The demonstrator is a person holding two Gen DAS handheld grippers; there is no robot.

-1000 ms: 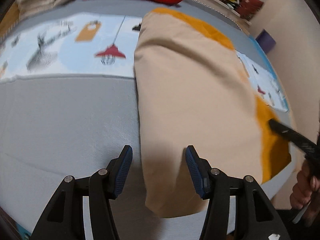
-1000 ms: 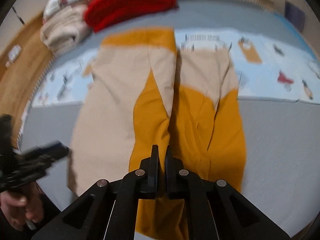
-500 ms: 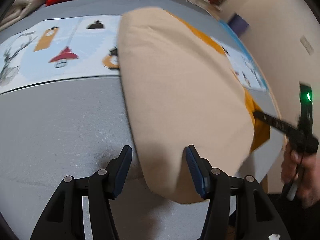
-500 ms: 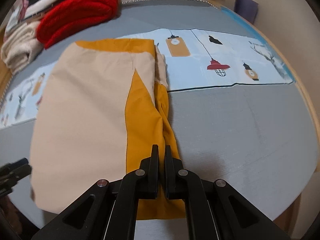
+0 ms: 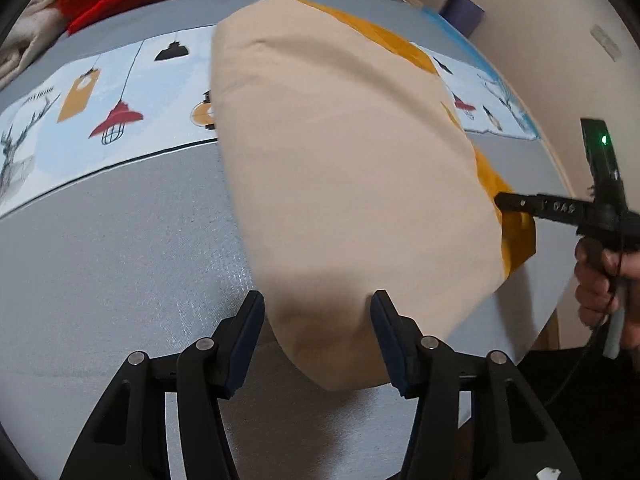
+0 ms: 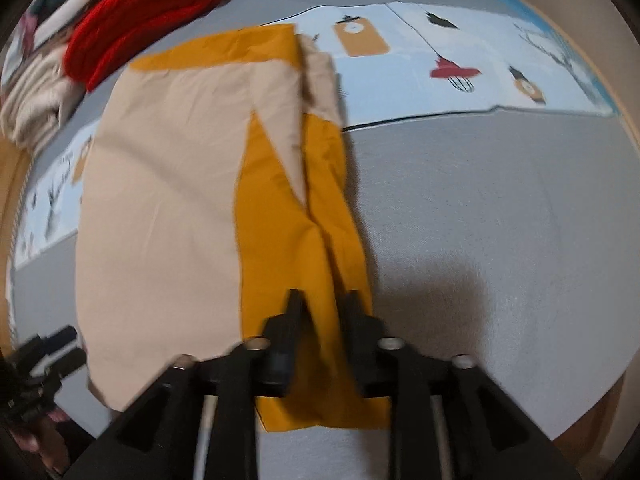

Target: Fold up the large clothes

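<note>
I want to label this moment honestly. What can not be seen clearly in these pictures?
- Left wrist view: the beige and mustard garment has its right edge hidden by its own beige layer.
- Right wrist view: motion blur; whether the right hand-held gripper still pinches the mustard fabric is unclear.
- Red knitwear: cut off by the edge.

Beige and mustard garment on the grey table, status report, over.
Left tool open, straddling the near beige end. Right tool open over the mustard edge. Beige and mustard cloth garment lies folded lengthwise, flat. Red knit pile well behind, nothing obstructing.
</note>
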